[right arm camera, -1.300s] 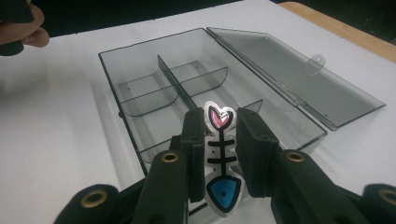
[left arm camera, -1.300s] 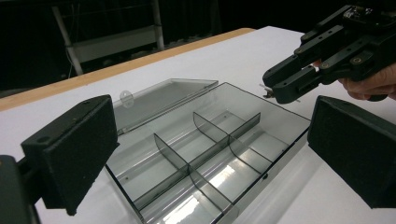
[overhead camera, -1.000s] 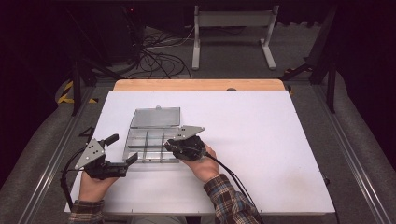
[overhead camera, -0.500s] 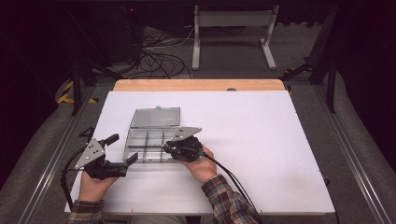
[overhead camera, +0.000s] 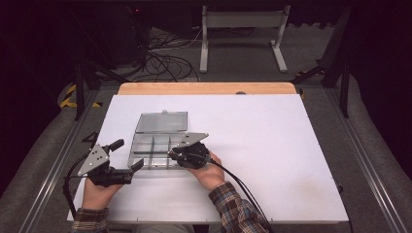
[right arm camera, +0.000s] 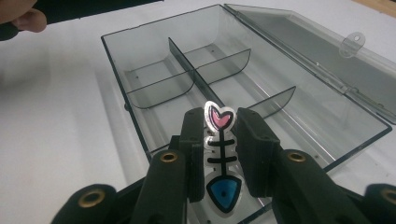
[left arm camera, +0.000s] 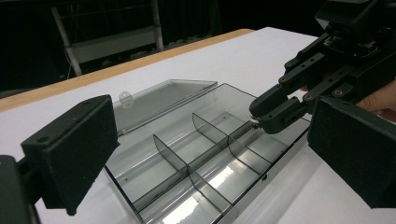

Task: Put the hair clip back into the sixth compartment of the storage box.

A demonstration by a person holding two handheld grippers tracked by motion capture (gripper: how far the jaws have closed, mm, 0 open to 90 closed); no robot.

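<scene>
A smoky clear compartment box (overhead camera: pixel 154 146) lies open on the white table (overhead camera: pixel 272 145), its lid (overhead camera: pixel 162 122) folded flat behind it. My right gripper (right arm camera: pixel 219 128) is shut on a small fishbone charm (right arm camera: pixel 219 116) with a pink heart tail and a blue head, held above the box's near right compartment (right arm camera: pixel 280 135). In the left gripper view the right gripper (left arm camera: pixel 268 119) hovers over the box's (left arm camera: pixel 196 158) right end. My left gripper (left arm camera: pixel 210 149) stands open with wide jaws at the box's near left corner, and nothing is pressed between its pads (left arm camera: pixel 74 149). From above, the left gripper (overhead camera: pixel 137 165) sits by that corner.
Thin dividers (right arm camera: pixel 196 74) split the box into several compartments with nothing in them. A wooden strip (overhead camera: pixel 209 88) edges the table's far side. Cables (overhead camera: pixel 165 53) and a metal stand (overhead camera: pixel 243 34) lie on the floor beyond it.
</scene>
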